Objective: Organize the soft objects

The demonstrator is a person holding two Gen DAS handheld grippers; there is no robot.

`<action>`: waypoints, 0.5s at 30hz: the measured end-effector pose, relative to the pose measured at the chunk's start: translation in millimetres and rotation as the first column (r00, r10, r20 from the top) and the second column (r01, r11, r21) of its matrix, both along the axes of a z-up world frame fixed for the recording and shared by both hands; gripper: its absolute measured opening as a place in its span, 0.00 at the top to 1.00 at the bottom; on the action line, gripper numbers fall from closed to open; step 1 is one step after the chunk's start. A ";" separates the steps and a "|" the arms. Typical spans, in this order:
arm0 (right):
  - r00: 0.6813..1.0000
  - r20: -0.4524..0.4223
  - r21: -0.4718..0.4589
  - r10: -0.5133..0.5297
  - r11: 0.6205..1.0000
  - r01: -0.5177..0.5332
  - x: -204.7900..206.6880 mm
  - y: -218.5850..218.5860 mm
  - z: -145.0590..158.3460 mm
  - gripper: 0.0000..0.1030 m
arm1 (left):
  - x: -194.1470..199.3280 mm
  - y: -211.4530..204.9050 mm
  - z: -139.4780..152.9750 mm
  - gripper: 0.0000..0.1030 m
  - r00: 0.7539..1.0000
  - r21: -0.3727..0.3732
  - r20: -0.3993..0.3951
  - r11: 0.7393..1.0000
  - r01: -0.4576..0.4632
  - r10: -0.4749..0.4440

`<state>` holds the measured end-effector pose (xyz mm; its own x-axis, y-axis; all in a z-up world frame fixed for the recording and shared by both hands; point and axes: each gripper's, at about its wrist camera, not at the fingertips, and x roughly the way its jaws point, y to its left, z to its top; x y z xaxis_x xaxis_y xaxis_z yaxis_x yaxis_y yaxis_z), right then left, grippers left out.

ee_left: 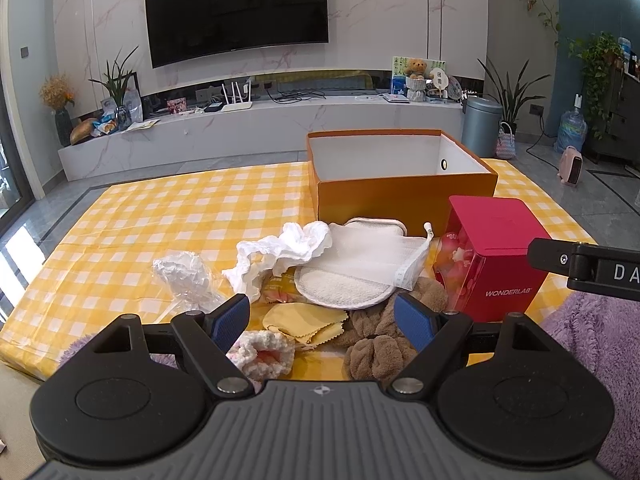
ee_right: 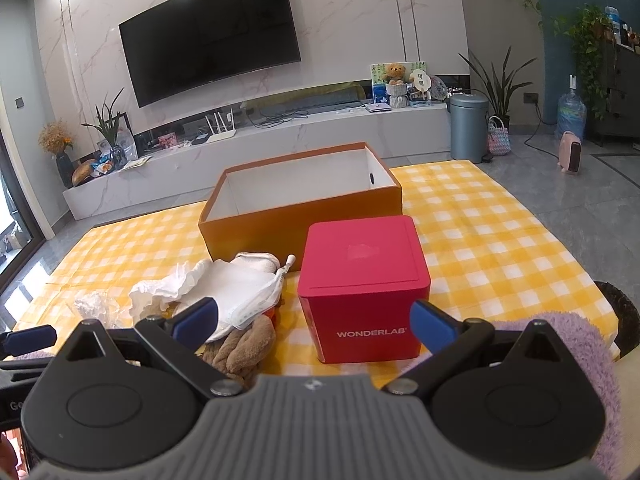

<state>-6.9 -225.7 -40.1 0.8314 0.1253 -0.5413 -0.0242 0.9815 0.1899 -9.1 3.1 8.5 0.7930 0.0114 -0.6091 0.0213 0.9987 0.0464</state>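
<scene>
My left claw (ee_left: 322, 318) is spread wide and grasps nothing; its blue pads (ee_left: 230, 320) hang over the heap of soft things on the checked worktop (ee_left: 160, 216). Directly between its fingers lie a yellow cloth (ee_left: 304, 320) and, nearer to me, a pink-and-white knitted piece (ee_left: 262, 354). By the right finger sits a brown fluffy scrunchie (ee_left: 376, 344). Just ahead of the claw I see a round white pad (ee_left: 344, 288) under a white mesh bag (ee_left: 376, 252), with a crumpled white cloth (ee_left: 280, 256) and a wad of clear plastic (ee_left: 182, 276) ahead to its left. Further ahead stands the open orange box (ee_left: 404, 196), its white inside bare.

My right claw (ee_right: 314, 320) is also released and holding nothing. The red WONDERLAB box (ee_right: 362, 292) stands right ahead between its fingers, not touched by either. The orange box (ee_right: 300, 216) sits beyond it. A purple fluffy fabric (ee_right: 568, 336) lies under the right finger.
</scene>
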 end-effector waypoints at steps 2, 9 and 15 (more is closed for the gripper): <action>1.000 -0.001 0.001 0.002 1.000 -0.002 0.3 -0.2 -0.7 0.03 | 0.5 -0.3 -0.5 0.07 1.000 0.000 0.001 1.000 0.000 0.000; 1.000 -0.004 0.002 0.001 1.000 -0.001 0.3 -0.3 -0.7 0.03 | -0.1 1.1 -1.5 0.07 1.000 -0.001 -0.001 1.000 -0.001 0.001; 1.000 -0.006 0.002 0.002 1.000 -0.002 0.1 -0.3 -1.1 0.03 | -0.1 0.9 -1.4 0.07 1.000 0.000 -0.002 1.000 -0.001 0.001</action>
